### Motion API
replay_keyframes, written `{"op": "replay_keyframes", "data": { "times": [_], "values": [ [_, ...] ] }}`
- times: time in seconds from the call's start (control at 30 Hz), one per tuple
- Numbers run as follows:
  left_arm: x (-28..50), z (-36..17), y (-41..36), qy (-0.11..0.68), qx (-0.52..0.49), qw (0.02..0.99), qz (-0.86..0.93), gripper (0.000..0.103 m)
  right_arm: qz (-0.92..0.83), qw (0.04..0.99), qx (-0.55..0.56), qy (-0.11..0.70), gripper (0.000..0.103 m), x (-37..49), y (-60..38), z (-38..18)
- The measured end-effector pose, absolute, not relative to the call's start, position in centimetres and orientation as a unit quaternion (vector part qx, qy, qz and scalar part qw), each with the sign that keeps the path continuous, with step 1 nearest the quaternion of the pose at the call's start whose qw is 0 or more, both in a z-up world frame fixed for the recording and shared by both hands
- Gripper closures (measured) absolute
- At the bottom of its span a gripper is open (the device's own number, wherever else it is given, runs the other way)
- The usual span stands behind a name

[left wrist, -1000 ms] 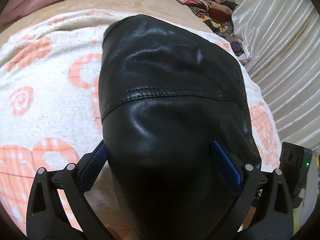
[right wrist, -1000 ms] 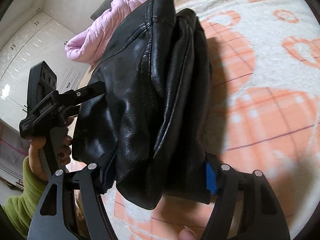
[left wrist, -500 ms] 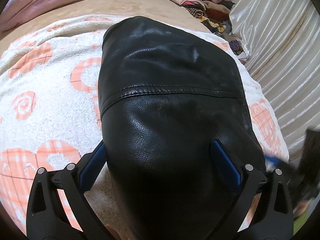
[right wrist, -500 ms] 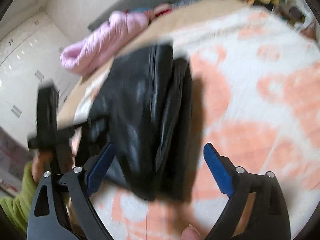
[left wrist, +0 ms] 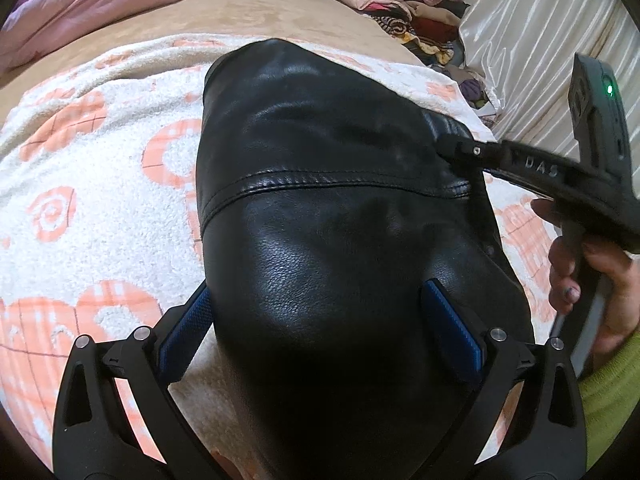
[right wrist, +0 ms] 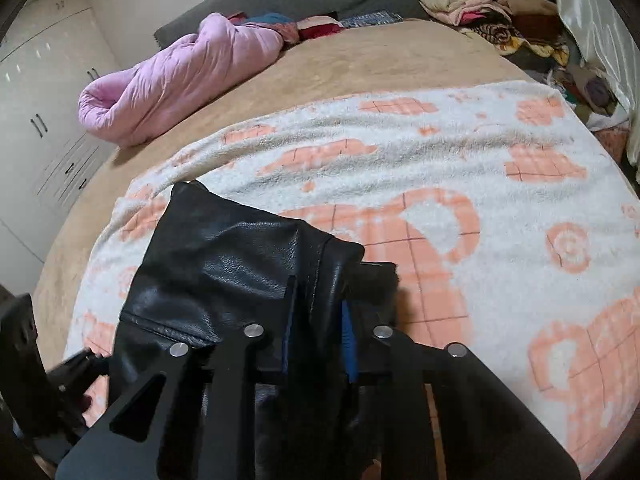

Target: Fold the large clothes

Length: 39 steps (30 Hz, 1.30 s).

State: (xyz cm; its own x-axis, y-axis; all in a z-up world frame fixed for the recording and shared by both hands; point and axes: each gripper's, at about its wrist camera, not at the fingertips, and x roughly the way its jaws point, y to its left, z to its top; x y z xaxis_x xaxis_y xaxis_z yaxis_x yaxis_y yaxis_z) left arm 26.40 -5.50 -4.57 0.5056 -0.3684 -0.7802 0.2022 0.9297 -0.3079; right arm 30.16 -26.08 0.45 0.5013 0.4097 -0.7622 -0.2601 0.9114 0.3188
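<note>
A folded black leather jacket point(left wrist: 320, 160) lies on a white blanket with orange shapes point(left wrist: 80, 184). My left gripper point(left wrist: 320, 324) holds the jacket's near end, its bulk filling the wide gap between the blue pads point(left wrist: 452, 332). In the left wrist view my right gripper point(left wrist: 456, 146) reaches in from the right, held by a hand point(left wrist: 592, 280), with its tips on the jacket's right edge. From the right wrist the jacket point(right wrist: 224, 264) sits at lower left. There the right gripper point(right wrist: 317, 320) has its jaws closing to a narrow gap with a fold of leather pinched between them.
A rolled pink quilt point(right wrist: 180, 76) lies at the back left on the tan bedspread point(right wrist: 380, 52). A pile of clothes point(right wrist: 480, 0) sits at the back right beside a pale curtain point(left wrist: 540, 40). White wardrobe doors point(right wrist: 40, 120) stand on the left.
My right gripper let go of the jacket's bulk, opened wide, swung away, then closed on a fold at its edge. It has come into the left wrist view. The left gripper has kept still.
</note>
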Motion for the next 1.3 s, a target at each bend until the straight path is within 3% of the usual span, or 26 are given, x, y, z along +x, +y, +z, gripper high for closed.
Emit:
{"op": "replay_keyframes", "data": {
  "times": [0.13,0.27,0.37,0.4,0.5,0.8,1.1,1.3],
  "values": [
    [26.1,-4.4,-5.7,0.46,-0.092,0.867,-0.169,0.01,0.172,0.85,0.11,0.486,0.082,30.8,-27.6,-2.7],
    [25.6,-4.0,-6.2,0.458,-0.077,0.871,-0.162,0.01,0.171,0.853,0.126,0.477,0.075,30.3,-28.0,-2.3],
    [25.5,-4.0,-5.7,0.459,-0.084,0.87,-0.157,0.01,0.182,0.85,0.133,0.476,0.05,29.7,-27.9,-1.3],
    [25.4,-3.9,-5.7,0.46,-0.086,0.87,-0.156,0.01,0.179,0.851,0.126,0.478,0.037,29.4,-27.8,-1.1],
    [25.1,-3.6,-5.4,0.458,-0.092,0.871,-0.153,0.01,0.177,0.86,0.093,0.469,0.035,27.6,-27.4,-0.2],
    [22.3,-0.4,-4.8,0.42,-0.086,0.891,-0.15,0.009,0.195,0.877,0.11,0.426,0.009,22.2,-28.9,3.1],
    [18.2,1.3,-3.4,0.39,-0.084,0.908,-0.127,0.009,0.174,0.916,0.07,0.355,0.004,13.9,-30.1,6.1],
    [14.8,0.8,-3.0,0.373,-0.076,0.917,-0.119,0.009,0.167,0.926,0.029,0.337,0.004,9.6,-29.5,4.6]
  ]
}}
